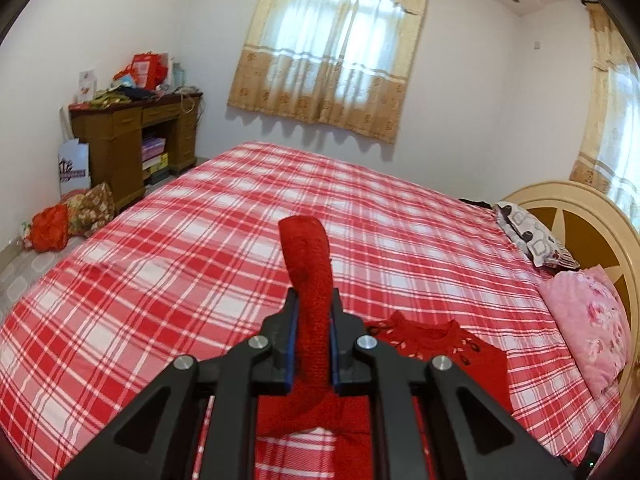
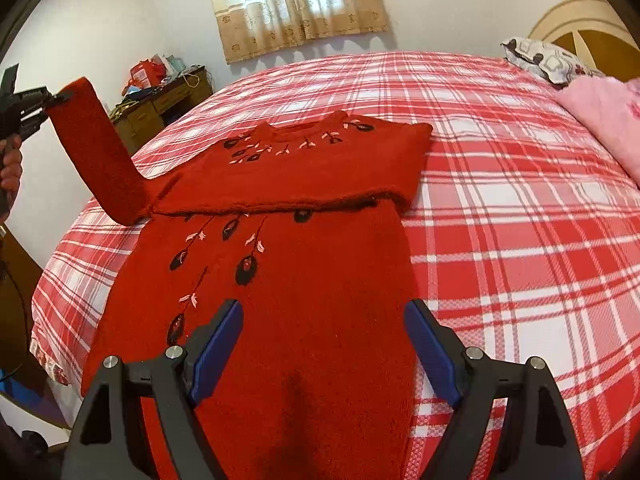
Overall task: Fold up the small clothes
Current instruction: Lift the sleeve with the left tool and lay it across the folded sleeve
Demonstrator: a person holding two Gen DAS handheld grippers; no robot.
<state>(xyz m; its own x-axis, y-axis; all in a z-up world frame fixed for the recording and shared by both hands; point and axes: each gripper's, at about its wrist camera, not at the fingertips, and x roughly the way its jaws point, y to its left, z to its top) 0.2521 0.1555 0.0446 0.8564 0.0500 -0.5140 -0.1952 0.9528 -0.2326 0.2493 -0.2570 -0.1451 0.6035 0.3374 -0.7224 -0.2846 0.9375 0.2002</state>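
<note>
Sleeve-folding step: left tongs [image 1: 313, 304] clamp the sweater [image 2: 288, 280] sleeve [image 2: 96, 152] aloft, right tongs [image 2: 324, 320] agape; next, presumably, lay it across

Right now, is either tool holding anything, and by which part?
The left tool grips the red sweater's sleeve near its cuff, lifted. The right tool is open, holding nothing.

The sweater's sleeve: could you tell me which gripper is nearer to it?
Left. The left gripper is shut on the sleeve, lifting it off the bed; the right gripper hangs open over the sweater's lower body.
</note>
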